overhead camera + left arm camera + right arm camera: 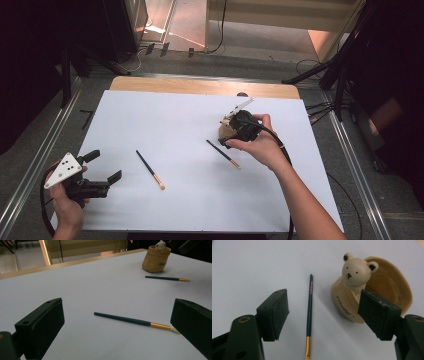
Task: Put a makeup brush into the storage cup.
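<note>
Right tool (323, 315), jaws apart and empty, poised over a dark brush (309, 315) lying on the white table (175, 125) beside a bear-headed pot (372, 295); left tool (100, 172) wide open near a second brush (150, 169).

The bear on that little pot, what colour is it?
Cream bear with black ears, eyes and nose, clearest in the right gripper view.

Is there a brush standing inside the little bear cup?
No. In the right gripper view the bear cup holds nothing, and the brush lies flat on the white table beside it.
</note>
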A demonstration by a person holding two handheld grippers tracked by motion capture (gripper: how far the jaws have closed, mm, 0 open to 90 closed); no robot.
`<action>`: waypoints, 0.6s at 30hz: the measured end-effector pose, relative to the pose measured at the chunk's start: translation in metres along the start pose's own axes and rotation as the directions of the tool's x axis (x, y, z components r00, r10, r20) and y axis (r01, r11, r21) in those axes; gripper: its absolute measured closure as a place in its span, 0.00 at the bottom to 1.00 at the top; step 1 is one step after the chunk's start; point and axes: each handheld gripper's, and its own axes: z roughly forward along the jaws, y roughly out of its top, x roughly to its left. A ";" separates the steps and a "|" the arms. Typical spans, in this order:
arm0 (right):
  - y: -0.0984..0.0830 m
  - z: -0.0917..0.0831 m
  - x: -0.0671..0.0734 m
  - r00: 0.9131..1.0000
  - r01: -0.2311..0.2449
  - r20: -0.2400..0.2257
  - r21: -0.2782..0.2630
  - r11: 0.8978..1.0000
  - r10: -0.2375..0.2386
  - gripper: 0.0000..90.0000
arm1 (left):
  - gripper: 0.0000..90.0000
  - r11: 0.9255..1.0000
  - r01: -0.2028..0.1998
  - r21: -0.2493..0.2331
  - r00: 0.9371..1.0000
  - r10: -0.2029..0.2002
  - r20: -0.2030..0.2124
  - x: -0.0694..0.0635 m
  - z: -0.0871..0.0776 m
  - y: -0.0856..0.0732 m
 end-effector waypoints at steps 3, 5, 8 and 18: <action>0.002 0.002 0.001 1.000 0.022 -0.023 0.036 0.999 -0.021 0.32 | 0.00 1.000 0.000 0.000 1.000 0.000 0.000 0.000 0.000 0.000; 0.003 0.003 0.003 0.999 0.034 -0.024 0.065 0.997 -0.033 0.38 | 0.00 1.000 0.000 0.001 1.000 0.000 -0.001 0.000 0.000 0.000; 0.003 0.004 0.004 0.998 0.043 -0.047 0.097 0.994 -0.039 0.51 | 0.00 1.000 -0.001 0.008 1.000 0.001 -0.001 0.000 0.000 0.000; 0.003 0.018 0.005 0.996 0.057 -0.074 0.246 0.968 -0.040 0.70 | 0.00 1.000 -0.007 0.007 1.000 0.007 0.000 0.000 0.001 0.000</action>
